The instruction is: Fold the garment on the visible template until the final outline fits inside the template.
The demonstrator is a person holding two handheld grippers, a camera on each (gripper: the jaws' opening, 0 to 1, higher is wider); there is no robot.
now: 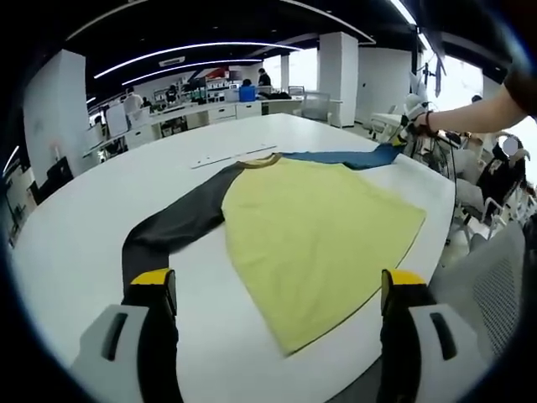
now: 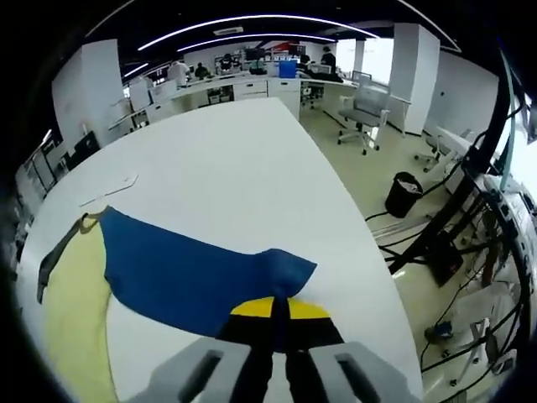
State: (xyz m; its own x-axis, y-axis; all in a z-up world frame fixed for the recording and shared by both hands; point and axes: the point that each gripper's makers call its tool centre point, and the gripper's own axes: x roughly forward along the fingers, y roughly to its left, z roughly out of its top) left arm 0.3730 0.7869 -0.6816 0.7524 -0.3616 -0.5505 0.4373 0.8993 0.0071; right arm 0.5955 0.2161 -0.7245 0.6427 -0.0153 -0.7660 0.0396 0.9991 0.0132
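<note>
Starting on the left, our left gripper (image 1: 277,294) hangs wide open with nothing in it, low over the white table (image 1: 75,218), and the dark sleeve (image 1: 180,222) runs right up to its left jaw. The yellow shirt (image 1: 319,231) lies flat, straight ahead. On the far right, our right gripper (image 2: 279,309) is clamped on the blue sleeve (image 2: 185,273) cuff, sleeve stretching away leftward, so we'd guess that arm folds first. Nothing looks in the way.
</note>
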